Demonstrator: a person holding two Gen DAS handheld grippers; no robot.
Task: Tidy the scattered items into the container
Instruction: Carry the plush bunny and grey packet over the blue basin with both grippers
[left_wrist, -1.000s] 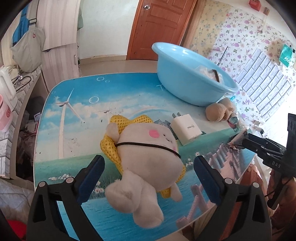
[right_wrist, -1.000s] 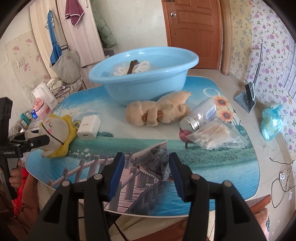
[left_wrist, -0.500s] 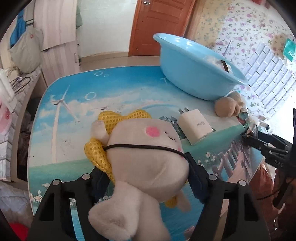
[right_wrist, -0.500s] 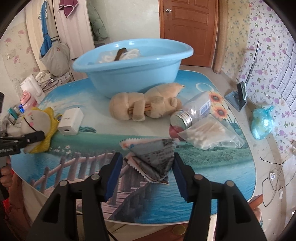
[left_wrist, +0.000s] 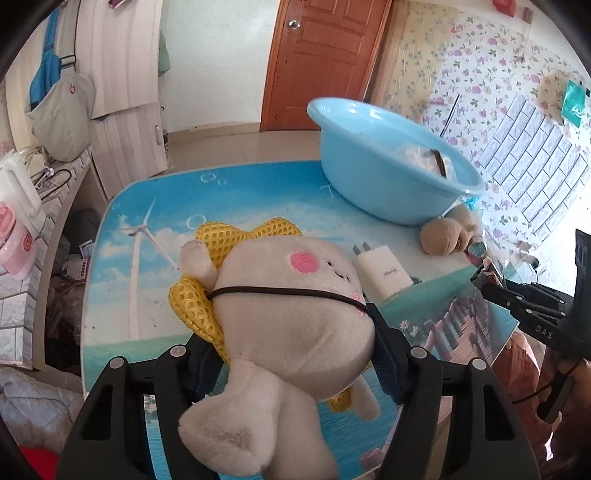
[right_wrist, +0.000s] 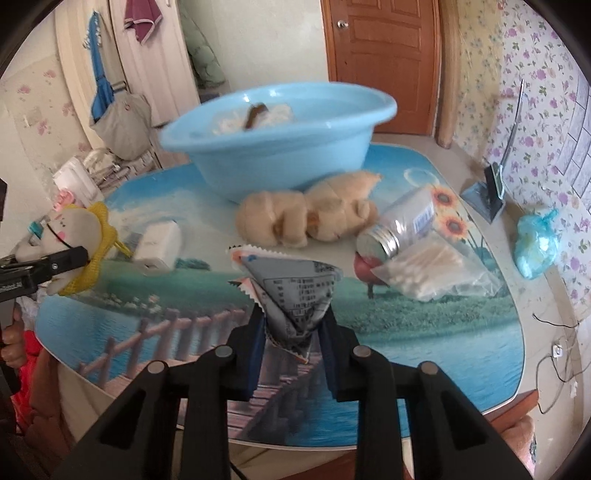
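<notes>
Printed landscape table (right_wrist: 424, 332) w/ floral wallpaper and a wood door behind; blue basin (left_wrist: 373, 173) sits at the far side, already holding a pale bundle w/ a brown stick. Big change vs a sec ago: both grippers went from spread around their targets to clenched on them. Left gripper (left_wrist: 291, 354) was wide open either side of the white plush toy (left_wrist: 291, 314); now its jaws press into the toy's body, yellow mesh bit bunched on the left side. Right gripper (right_wrist: 293, 332) likewise closed in from straddling the foil sachet (right_wrist: 295, 291); the packet is now pinched at its lower tip and fans up above the jaws, looks lifted off the table. Means two items are secured at once, so prob next is carry + drop into the basin. Plush appears raised too but can't tell for sure. Left on the table: white charger (left_wrist: 384, 273) beside the plush, tan plush toy (right_wrist: 310, 218) touching the basin's base, clear jar (right_wrist: 402, 225) on its side, bag of cotton swabs (right_wrist: 432, 273) just beside the jar. Roughly early-mid task, 4 loose items to go after these. Watch: sachet grip is thin, could slip when swung.
</notes>
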